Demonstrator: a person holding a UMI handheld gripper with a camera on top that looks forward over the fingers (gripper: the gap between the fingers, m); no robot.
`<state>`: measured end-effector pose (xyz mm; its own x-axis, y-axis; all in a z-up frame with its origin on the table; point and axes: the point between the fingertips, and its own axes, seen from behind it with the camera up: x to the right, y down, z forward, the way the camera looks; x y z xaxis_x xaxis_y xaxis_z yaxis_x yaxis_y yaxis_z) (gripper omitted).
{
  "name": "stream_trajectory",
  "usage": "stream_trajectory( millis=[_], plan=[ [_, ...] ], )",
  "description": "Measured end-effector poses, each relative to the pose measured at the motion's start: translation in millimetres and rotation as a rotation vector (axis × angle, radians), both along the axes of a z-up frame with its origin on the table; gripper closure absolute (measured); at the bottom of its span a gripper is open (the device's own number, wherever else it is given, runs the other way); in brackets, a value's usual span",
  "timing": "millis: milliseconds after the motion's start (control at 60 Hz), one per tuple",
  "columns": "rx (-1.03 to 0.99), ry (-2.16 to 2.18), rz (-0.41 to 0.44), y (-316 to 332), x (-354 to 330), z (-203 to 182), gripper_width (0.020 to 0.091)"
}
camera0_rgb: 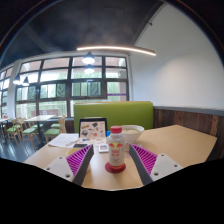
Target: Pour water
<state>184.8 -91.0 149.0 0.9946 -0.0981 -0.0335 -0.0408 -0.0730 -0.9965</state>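
A small clear bottle (117,148) with a red cap and a red-and-white label stands upright on a round red coaster (116,166) on the wooden table (185,140). My gripper (113,163) is open. Its purple-padded fingers (86,160) flank the bottle, with a gap on each side. The bottle rests on its own on the coaster, between the fingertips. Just beyond the bottle sits a pale bowl (130,131).
A tablet-like screen (92,128) stands left of the bottle, with papers (66,141) and small items (101,147) near it. A green sofa (113,112) backs the table. Windows (70,88), other tables and chairs (28,125) fill the room to the left.
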Motion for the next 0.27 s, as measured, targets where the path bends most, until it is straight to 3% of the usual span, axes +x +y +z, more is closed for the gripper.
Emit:
stream_trajectory(
  millis=[267],
  plan=[
    [-0.01,0.078,0.026,-110,-48,1,0.0283]
  ],
)
